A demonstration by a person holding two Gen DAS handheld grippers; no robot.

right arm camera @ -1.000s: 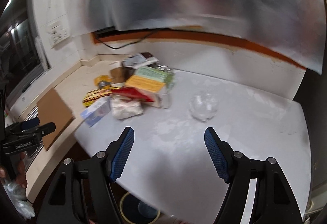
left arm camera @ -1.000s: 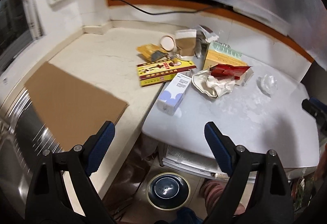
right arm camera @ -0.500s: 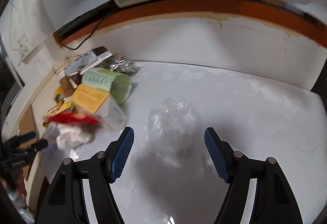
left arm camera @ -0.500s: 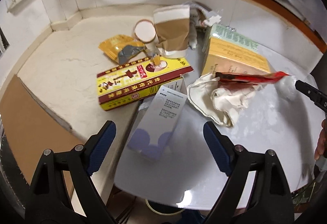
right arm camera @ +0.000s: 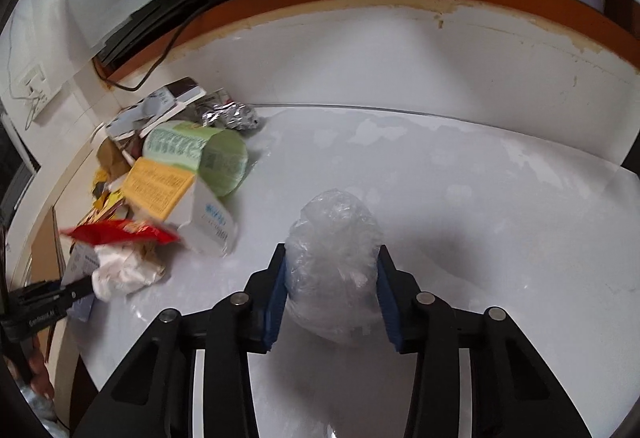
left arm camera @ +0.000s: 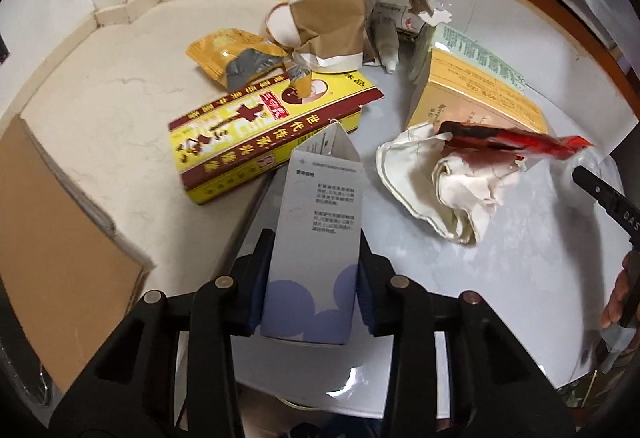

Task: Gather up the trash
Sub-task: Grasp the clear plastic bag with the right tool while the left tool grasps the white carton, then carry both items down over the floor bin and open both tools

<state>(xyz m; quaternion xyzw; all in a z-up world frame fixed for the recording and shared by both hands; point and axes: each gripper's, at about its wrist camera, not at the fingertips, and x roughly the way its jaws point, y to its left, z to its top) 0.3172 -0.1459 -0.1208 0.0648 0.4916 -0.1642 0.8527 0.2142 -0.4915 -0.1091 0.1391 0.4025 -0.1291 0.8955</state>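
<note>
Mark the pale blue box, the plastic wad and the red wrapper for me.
pale blue box (left arm camera: 316,238), left wrist view, on its printed top face.
plastic wad (right arm camera: 334,262), right wrist view, on its crinkled middle.
red wrapper (left arm camera: 516,142), left wrist view, mid-length.

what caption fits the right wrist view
Right gripper closed on a crumpled clear plastic bag on the white table.

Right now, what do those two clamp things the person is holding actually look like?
Both match: the left gripper and right gripper are matte black plastic with triangular cut-outs in their arms, round silver pivot bolts and blue ribbed pads lining the jaws. Seen side-on from the other camera, each carries small white lettering on its black body. No cables or sleeves show.
</note>
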